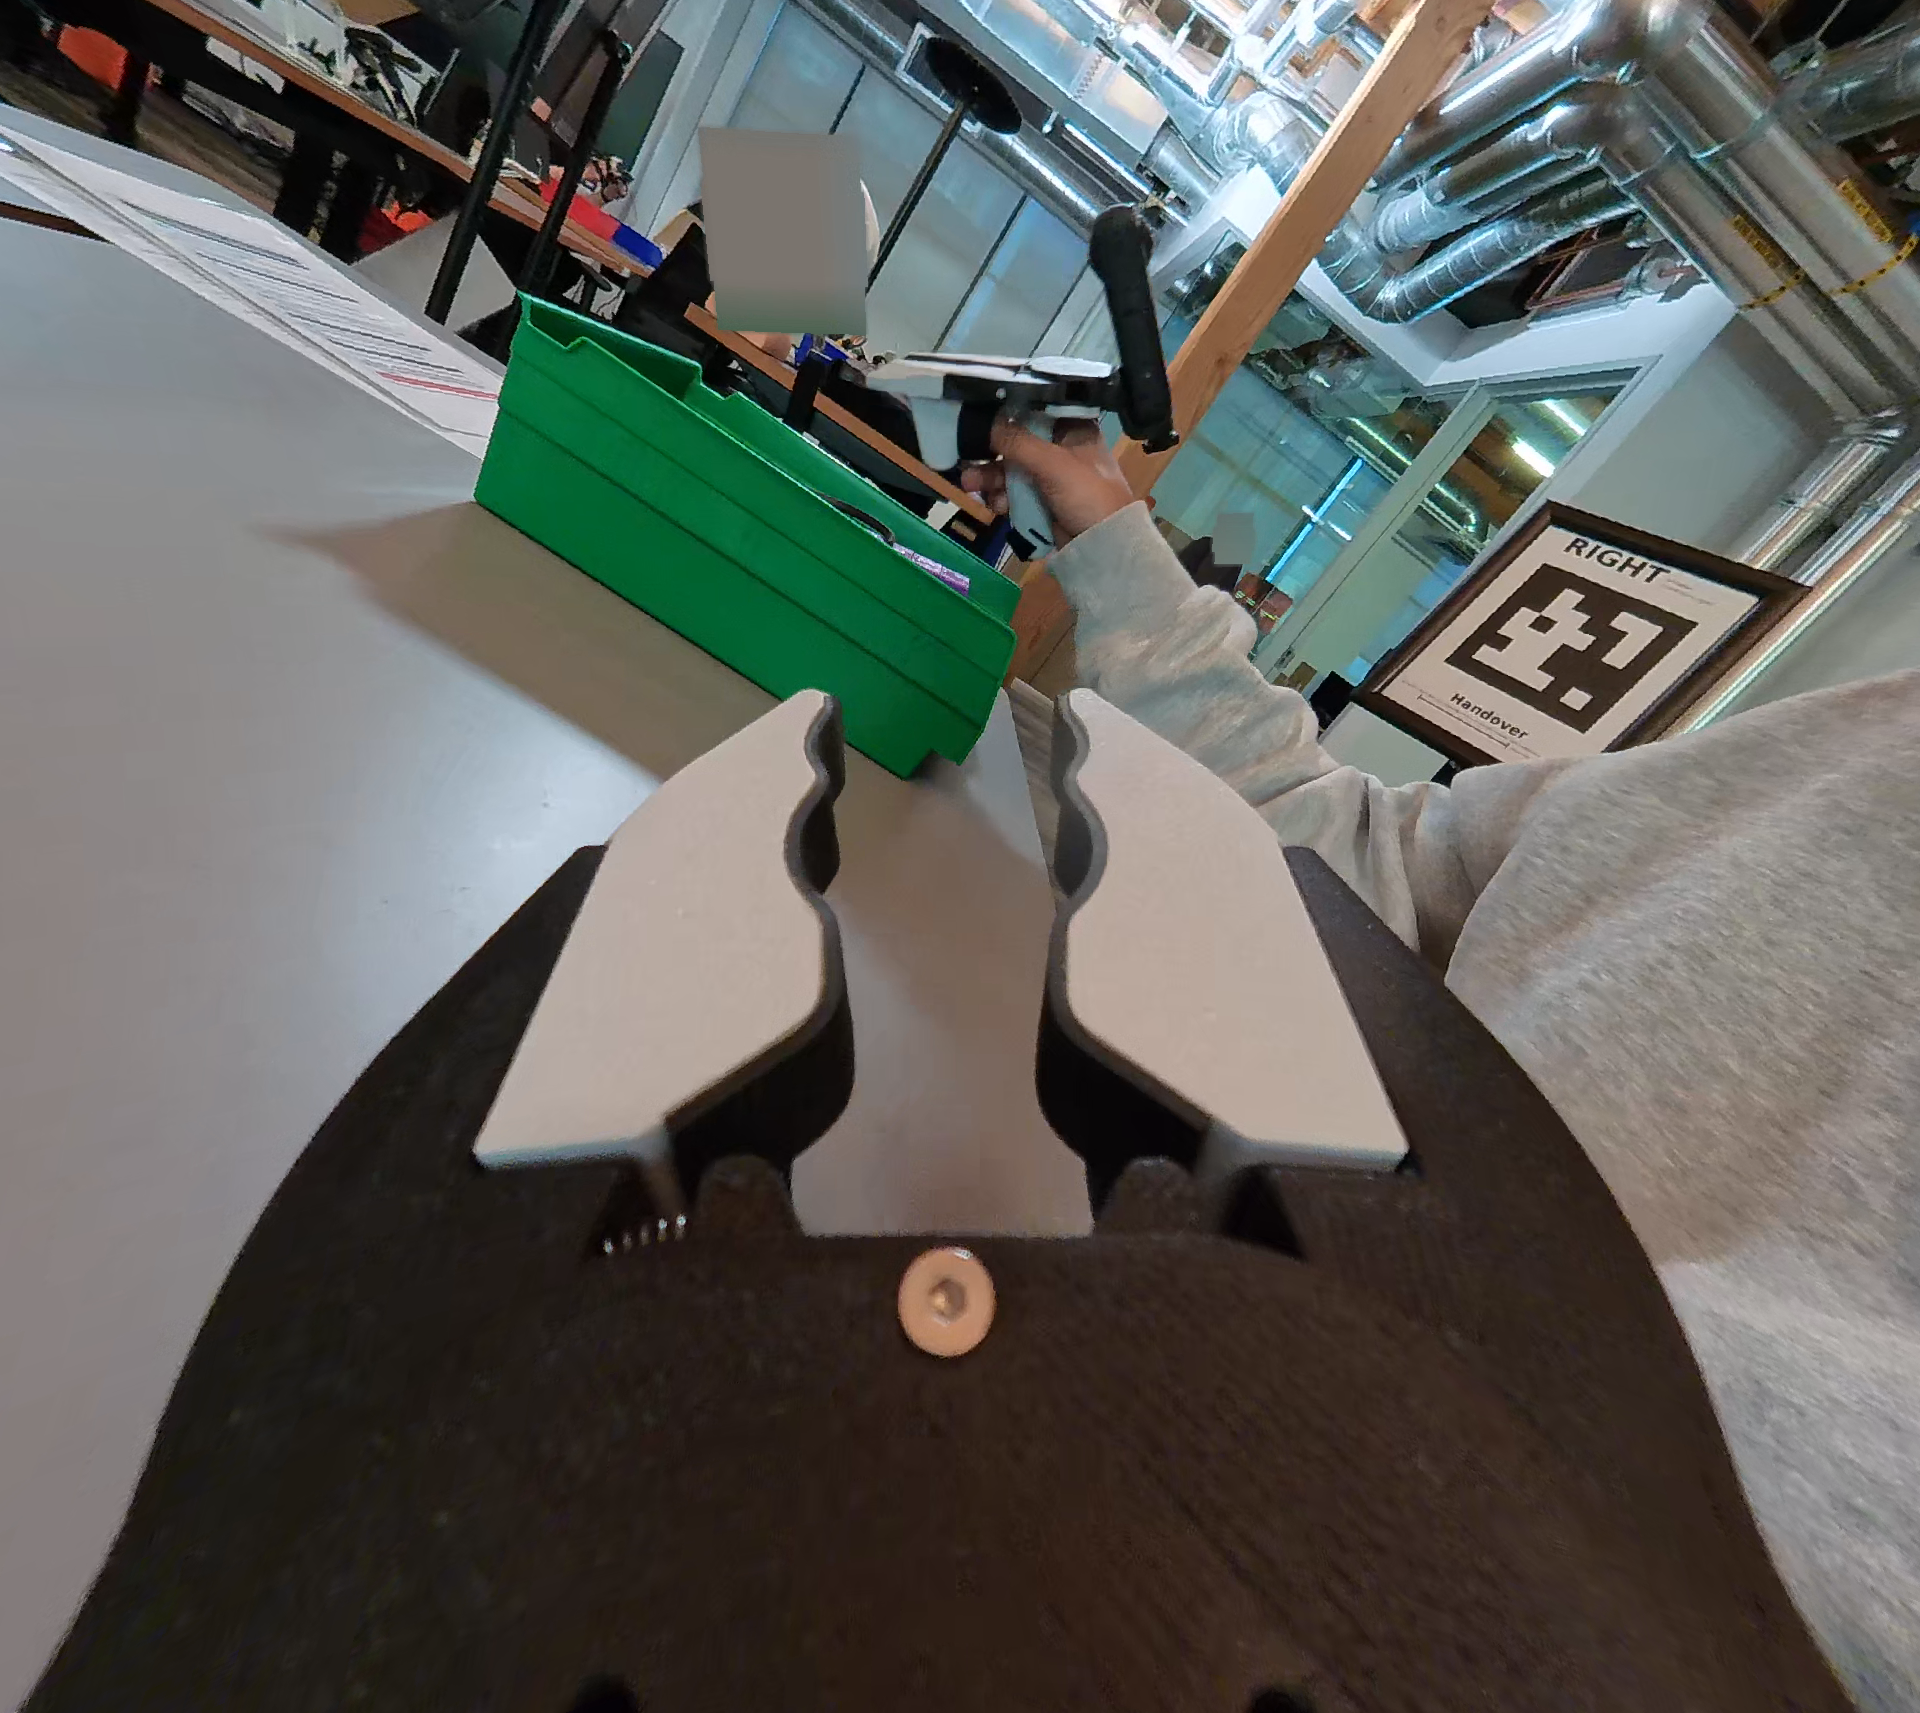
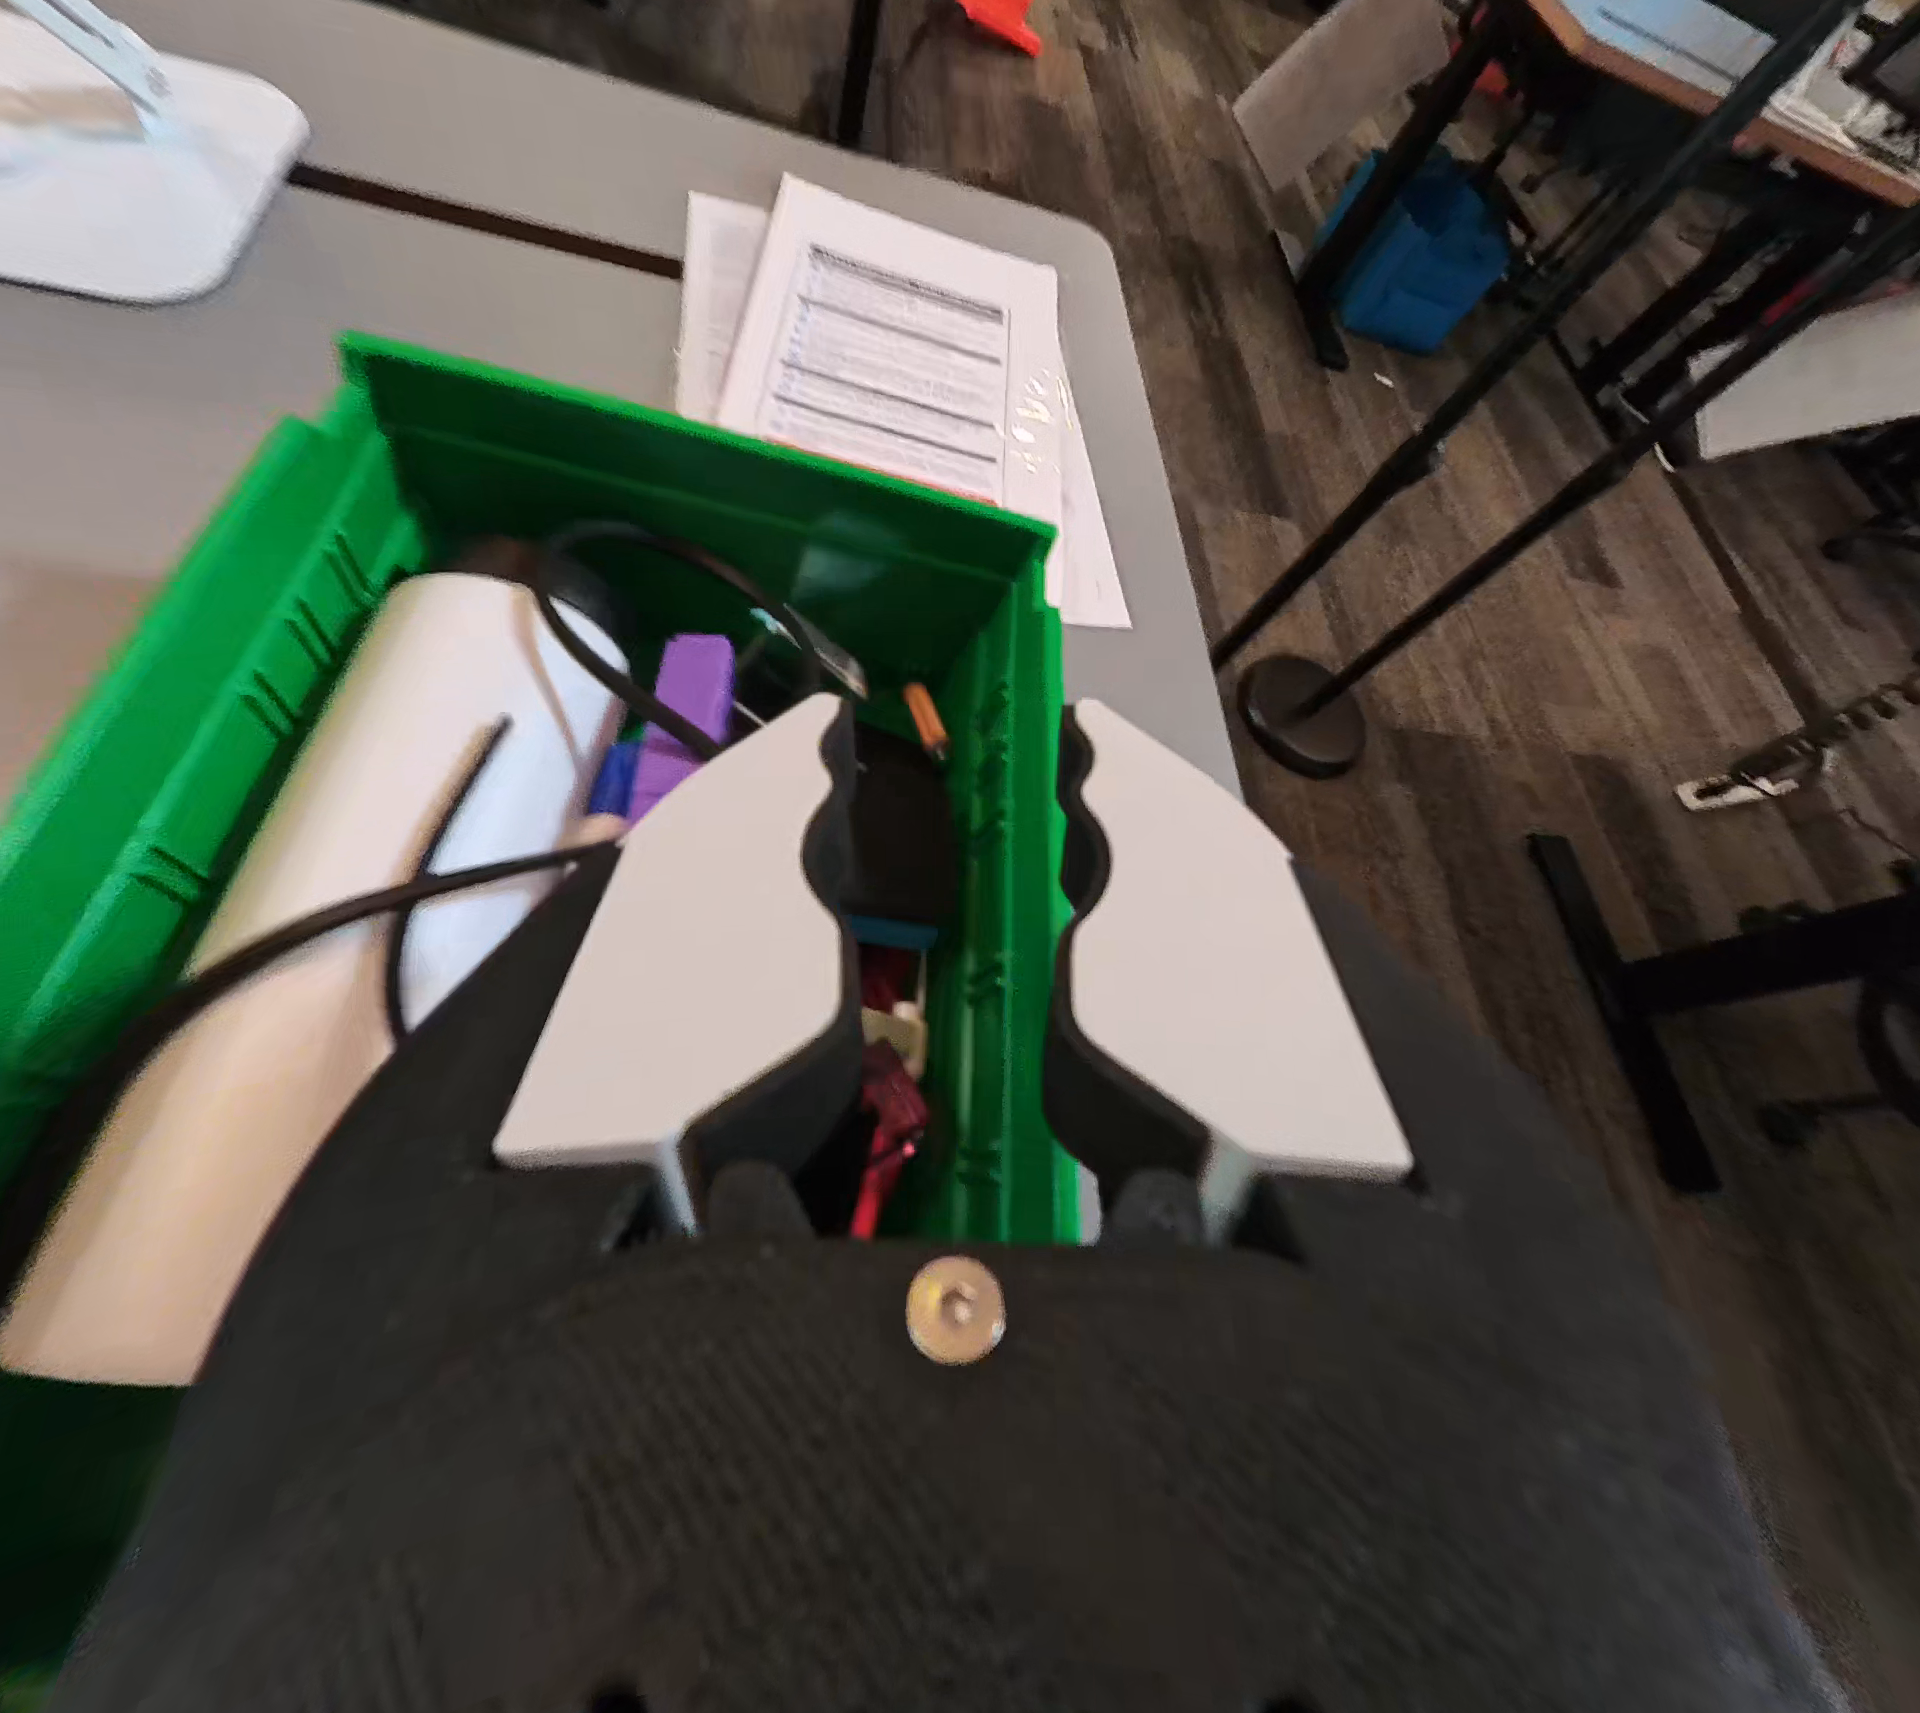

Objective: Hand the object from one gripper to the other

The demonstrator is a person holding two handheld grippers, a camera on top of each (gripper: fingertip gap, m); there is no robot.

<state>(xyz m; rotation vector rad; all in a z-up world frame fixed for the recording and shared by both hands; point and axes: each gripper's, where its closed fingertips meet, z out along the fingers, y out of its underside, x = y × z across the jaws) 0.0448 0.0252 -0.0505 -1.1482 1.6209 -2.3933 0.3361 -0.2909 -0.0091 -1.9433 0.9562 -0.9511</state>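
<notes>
Hovering above the green bin on the grey tabletop, the right gripper has its fingers spread apart and empty. Which object in the bin is to be handed over, I cannot tell. The left gripper is low over the tabletop, near the bin, fingers also released and empty.

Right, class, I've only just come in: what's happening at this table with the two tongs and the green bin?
A person holds a pair of tongs in each hand. The right tongs hang open over the green bin on the grey table, above its clutter: a white roll, black cable, purple block and small red parts. They grip nothing yet. The left tongs wait open and empty beside the bin. No object has been picked, so the handover has not begun.
</notes>
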